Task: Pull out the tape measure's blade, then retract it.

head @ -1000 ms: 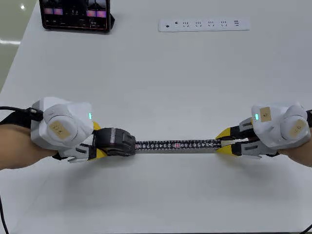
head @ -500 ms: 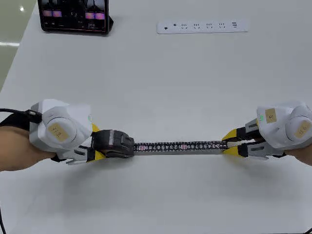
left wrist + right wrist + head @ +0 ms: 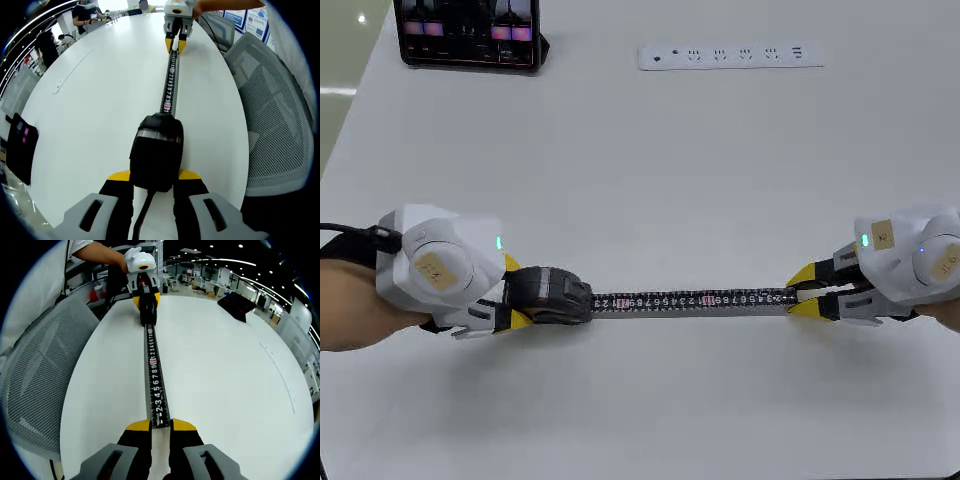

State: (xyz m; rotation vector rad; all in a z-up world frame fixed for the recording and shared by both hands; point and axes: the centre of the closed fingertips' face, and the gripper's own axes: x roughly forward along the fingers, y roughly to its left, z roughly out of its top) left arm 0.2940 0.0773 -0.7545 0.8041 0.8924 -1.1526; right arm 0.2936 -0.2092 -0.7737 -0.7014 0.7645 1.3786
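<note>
A black tape measure case (image 3: 552, 295) (image 3: 157, 151) lies low over the white table, and my left gripper (image 3: 518, 297) (image 3: 154, 176) is shut on it. Its numbered blade (image 3: 695, 300) (image 3: 170, 82) (image 3: 155, 377) stretches out to the right in the head view. My right gripper (image 3: 807, 290) (image 3: 161, 426) is shut on the blade's end. In the right gripper view the case (image 3: 149, 310) sits far off in the left gripper. In the left gripper view the right gripper (image 3: 176, 44) holds the blade's far end.
A white power strip (image 3: 730, 55) lies at the table's back edge and a dark device with lit screens (image 3: 470, 30) stands at the back left. A grey mesh chair (image 3: 270, 115) (image 3: 37, 375) stands beside the table.
My right gripper has moved further right with the blade's end, so more blade is out. The left gripper and case have stayed nearly in place.
</note>
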